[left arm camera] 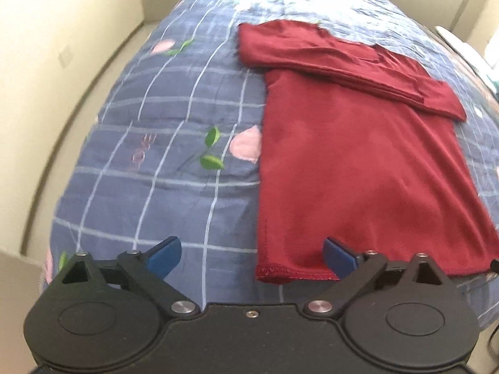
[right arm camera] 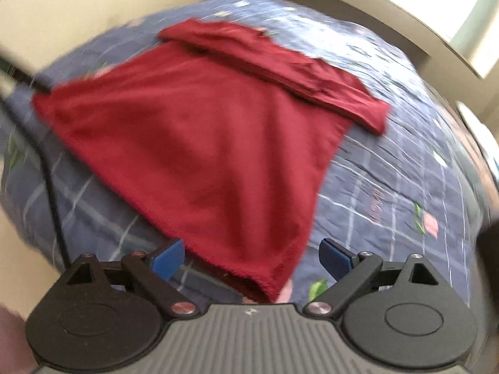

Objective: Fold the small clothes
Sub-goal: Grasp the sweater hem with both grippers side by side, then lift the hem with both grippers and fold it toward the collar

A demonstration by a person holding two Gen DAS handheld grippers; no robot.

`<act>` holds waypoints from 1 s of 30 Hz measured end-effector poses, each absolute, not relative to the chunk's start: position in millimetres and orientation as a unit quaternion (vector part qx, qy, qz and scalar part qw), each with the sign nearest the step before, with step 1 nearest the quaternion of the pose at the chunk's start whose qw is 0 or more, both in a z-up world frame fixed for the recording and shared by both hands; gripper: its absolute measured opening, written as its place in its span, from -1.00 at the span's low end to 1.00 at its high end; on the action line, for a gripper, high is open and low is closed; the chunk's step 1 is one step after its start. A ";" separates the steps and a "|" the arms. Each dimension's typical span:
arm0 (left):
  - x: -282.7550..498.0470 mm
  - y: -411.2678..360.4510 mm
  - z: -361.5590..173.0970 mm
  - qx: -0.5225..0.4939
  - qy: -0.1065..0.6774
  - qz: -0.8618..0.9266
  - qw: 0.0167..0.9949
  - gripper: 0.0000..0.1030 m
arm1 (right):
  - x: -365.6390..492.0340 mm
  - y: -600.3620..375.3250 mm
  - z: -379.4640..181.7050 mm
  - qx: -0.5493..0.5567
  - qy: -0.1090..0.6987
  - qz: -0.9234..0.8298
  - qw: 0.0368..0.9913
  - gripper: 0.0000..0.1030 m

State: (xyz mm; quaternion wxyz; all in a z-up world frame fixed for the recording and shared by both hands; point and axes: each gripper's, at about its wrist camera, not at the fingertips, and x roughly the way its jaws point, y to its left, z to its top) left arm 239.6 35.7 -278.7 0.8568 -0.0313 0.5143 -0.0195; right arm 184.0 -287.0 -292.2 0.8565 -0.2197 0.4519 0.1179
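Note:
A dark red shirt (left arm camera: 343,162) lies flat on a blue checked bedspread (left arm camera: 156,124), with its sleeves (left arm camera: 343,62) folded across the top. My left gripper (left arm camera: 251,249) is open just above the hem's left corner, which lies between the blue pads (left arm camera: 165,255) without being pinched. In the right wrist view the shirt (right arm camera: 202,143) is blurred. My right gripper (right arm camera: 251,249) is open too, and the hem's right corner hangs loose between its pads (right arm camera: 335,255).
The bedspread (right arm camera: 389,187) carries pink flowers and green leaves. A cream wall (left arm camera: 46,46) runs along the bed's left side and a pale headboard (right arm camera: 374,15) stands at the far end. A dark cable (right arm camera: 53,193) runs down the left of the right wrist view.

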 end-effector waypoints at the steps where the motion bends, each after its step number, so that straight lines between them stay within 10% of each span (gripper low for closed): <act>1: 237.7 31.6 -277.4 -0.014 0.508 -0.022 0.861 0.97 | 184.4 -282.8 -296.8 -0.235 0.453 0.123 0.851 0.85; 8: 229.5 -0.1 -275.2 0.073 0.482 -0.075 0.870 0.99 | 179.4 -265.1 -327.2 -0.301 0.448 0.120 0.834 0.60; 17: 210.1 -39.9 -286.4 0.161 0.454 -0.173 0.859 0.99 | 189.2 -267.1 -305.1 -0.246 0.431 0.116 0.860 -0.72; 30: 217.1 -74.2 -330.2 0.293 0.438 -0.199 0.826 0.92 | 229.3 -300.1 -248.7 -0.068 0.419 0.084 0.901 -0.81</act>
